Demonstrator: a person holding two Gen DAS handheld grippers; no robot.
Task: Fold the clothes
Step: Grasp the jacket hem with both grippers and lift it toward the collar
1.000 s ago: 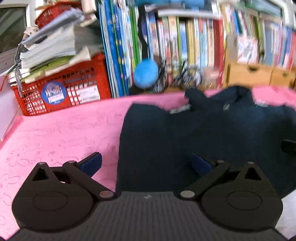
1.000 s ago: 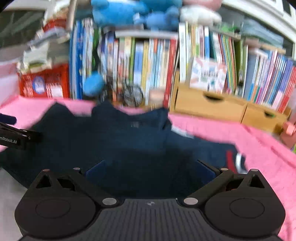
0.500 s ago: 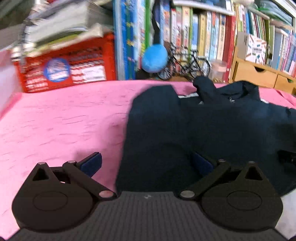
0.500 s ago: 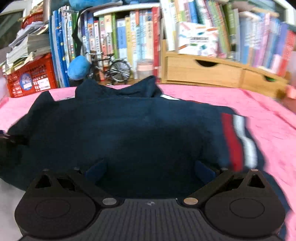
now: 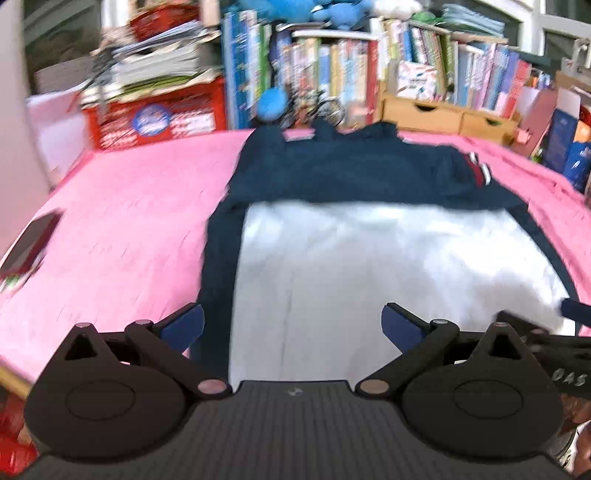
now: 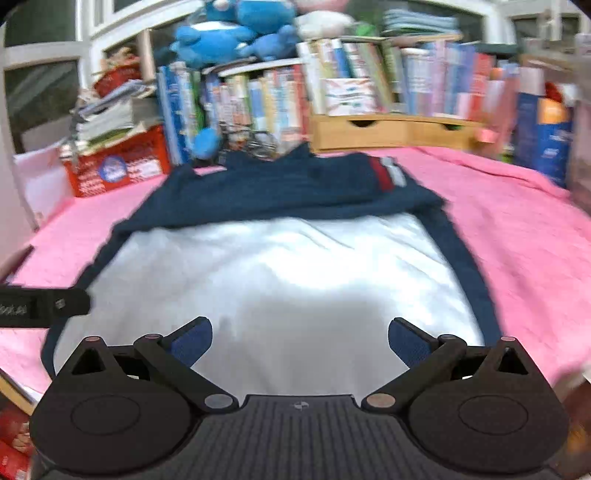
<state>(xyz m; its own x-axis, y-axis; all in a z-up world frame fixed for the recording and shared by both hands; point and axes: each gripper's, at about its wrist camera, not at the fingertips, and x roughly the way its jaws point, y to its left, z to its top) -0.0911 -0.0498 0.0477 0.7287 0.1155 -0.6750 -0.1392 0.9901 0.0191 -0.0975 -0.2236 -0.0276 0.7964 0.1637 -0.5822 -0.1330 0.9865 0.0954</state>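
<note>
A navy jacket (image 5: 343,173) (image 6: 280,188) lies on the pink cloth with its white lining (image 5: 388,273) (image 6: 280,284) facing up in the near half. The navy part is folded across the far half, with a red and white striped cuff (image 5: 478,171) (image 6: 388,173) at its right end. My left gripper (image 5: 291,326) hovers open over the jacket's near left edge. My right gripper (image 6: 301,341) hovers open over the near white lining. Neither holds cloth. The right gripper's fingertip (image 5: 576,312) shows at the left view's right edge.
A pink cloth (image 5: 122,229) (image 6: 524,229) covers the table. Along the back stand a red crate (image 5: 155,116) of papers, rows of books (image 5: 343,74), wooden drawers (image 6: 391,129), a blue ball (image 5: 271,105) and blue plush toys (image 6: 229,33). A dark flat object (image 5: 33,243) lies at far left.
Both grippers have pulled back toward the near edge and risen. The white lining, hidden before, now fills the near half of both views. Both stay open.
</note>
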